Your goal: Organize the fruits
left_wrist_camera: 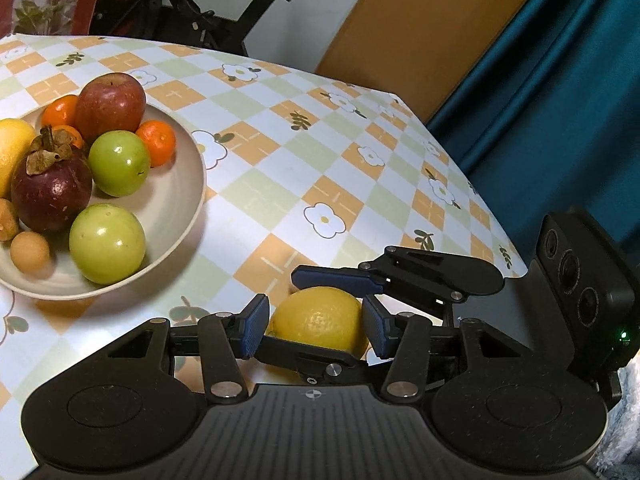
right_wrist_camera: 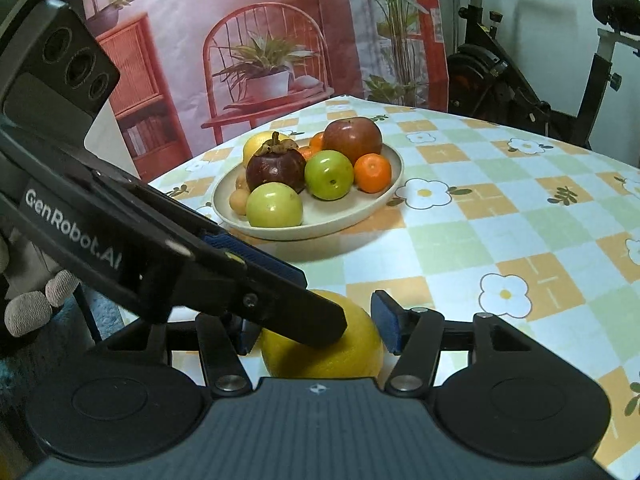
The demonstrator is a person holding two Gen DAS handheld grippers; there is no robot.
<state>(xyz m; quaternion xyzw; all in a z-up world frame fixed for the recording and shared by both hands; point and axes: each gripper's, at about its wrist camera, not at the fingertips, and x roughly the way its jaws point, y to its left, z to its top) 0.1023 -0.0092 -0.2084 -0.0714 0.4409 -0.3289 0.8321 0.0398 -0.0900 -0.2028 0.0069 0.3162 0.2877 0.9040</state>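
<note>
A yellow lemon (left_wrist_camera: pixel 320 318) lies on the checked tablecloth near the table's front corner; it also shows in the right wrist view (right_wrist_camera: pixel 340 354). My left gripper (left_wrist_camera: pixel 316 326) has its blue pads on both sides of the lemon. My right gripper (right_wrist_camera: pixel 316 330) also has its jaws around the same lemon, crossing the left one; its far finger (left_wrist_camera: pixel 340 278) passes behind the lemon. A beige plate (right_wrist_camera: pixel 384 196) holds a red apple (right_wrist_camera: pixel 352 138), two green apples, a mangosteen (right_wrist_camera: pixel 276 170), tangerines, another lemon and small brown fruits.
The plate (left_wrist_camera: pixel 180 208) stands to the left in the left wrist view. The table's edge (left_wrist_camera: pixel 480 184) runs along the right, with a blue curtain (left_wrist_camera: pixel 540 120) beyond. An exercise bike (right_wrist_camera: pixel 520 80) stands behind the table.
</note>
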